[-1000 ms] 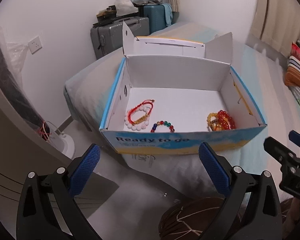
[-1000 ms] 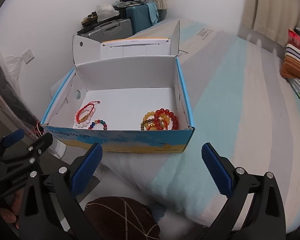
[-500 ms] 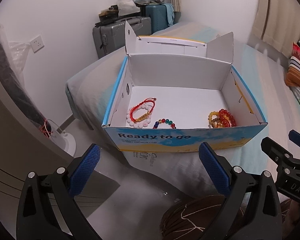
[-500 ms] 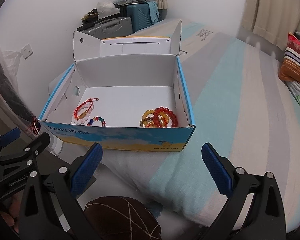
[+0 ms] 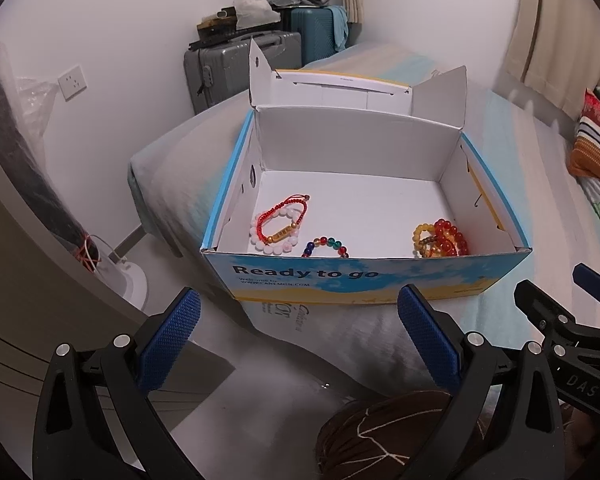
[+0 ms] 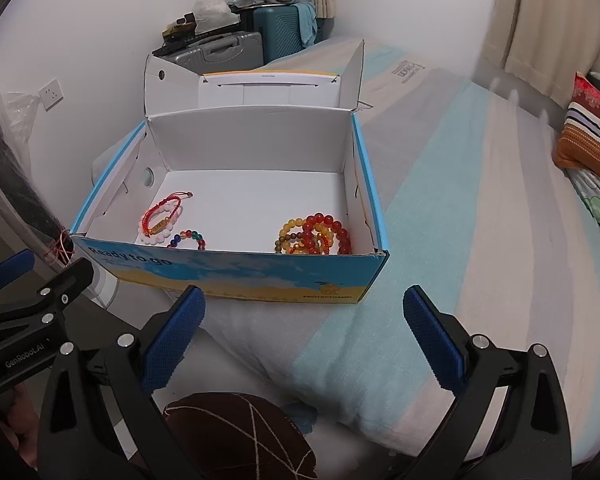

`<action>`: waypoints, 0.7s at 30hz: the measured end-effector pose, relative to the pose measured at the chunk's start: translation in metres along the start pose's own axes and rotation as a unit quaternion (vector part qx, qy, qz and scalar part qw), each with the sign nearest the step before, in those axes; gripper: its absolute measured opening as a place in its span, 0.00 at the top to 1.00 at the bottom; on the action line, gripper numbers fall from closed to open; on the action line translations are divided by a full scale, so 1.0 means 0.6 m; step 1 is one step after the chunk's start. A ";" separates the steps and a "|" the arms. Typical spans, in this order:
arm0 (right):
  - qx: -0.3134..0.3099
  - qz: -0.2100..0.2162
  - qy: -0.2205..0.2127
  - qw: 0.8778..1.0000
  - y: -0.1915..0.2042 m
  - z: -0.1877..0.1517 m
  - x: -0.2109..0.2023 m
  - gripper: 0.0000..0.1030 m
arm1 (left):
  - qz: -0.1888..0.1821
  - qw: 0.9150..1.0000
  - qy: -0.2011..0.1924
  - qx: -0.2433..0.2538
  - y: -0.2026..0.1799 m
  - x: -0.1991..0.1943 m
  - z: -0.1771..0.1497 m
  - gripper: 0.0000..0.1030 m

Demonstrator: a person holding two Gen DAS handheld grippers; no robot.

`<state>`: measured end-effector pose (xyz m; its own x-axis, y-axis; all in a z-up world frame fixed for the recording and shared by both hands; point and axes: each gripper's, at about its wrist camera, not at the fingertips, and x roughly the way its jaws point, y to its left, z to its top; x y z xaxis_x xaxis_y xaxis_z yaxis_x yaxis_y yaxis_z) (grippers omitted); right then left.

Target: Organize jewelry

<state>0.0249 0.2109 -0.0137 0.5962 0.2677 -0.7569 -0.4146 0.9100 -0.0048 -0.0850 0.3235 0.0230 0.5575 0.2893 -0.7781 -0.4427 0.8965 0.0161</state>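
Fingers, left gripper (image 5: 298,322): blue-padded, spread wide apart, holding nothing, poised short of the box's near wall. Fingers, right gripper (image 6: 304,322): likewise spread wide and empty, also short of that wall; each gripper showed at the edge of the other's view. Box (image 5: 364,278): open cardboard, blue and yellow outside with "Ready to go" printed on the near wall, white inside, lid flaps standing up at the far side; it sat on the bed (image 6: 480,200) near the bed's foot corner. Contents, all on the box floor close to the near wall: red cord bracelet (image 5: 286,216) lying over a pale bead bracelet (image 5: 274,236) at the left; multicoloured bead bracelet (image 5: 326,244) just right of these, partly hidden by the wall; cluster of red and amber bead bracelets (image 5: 442,238) at the right, near the right wall. The middle and far part of the floor lay bare. The near wall stood between both sets of fingers and the jewelry; the top of the box was open. Surroundings: grey suitcase (image 5: 236,70) and teal suitcase (image 5: 314,34) against the far wall, piled with small items; wall socket (image 5: 73,82) to the left; striped pillow (image 6: 588,136) at the right; a dark brown rounded object (image 6: 236,436) below the fingers.
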 end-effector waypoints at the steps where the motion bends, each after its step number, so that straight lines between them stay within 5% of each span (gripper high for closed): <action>1: -0.001 0.000 0.000 1.000 0.001 0.000 0.000 0.07 | 0.000 1.000 0.000 0.000 0.000 0.000 0.000 0.06; 21: 0.000 0.000 0.003 1.000 -0.004 -0.001 0.004 0.07 | 0.005 1.000 0.000 0.010 -0.008 -0.005 0.005 0.06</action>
<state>0.0266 0.2092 -0.0160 0.5930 0.2653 -0.7602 -0.4141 0.9102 -0.0053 -0.0826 0.3195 0.0270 0.5536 0.2981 -0.7776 -0.4346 0.8999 0.0356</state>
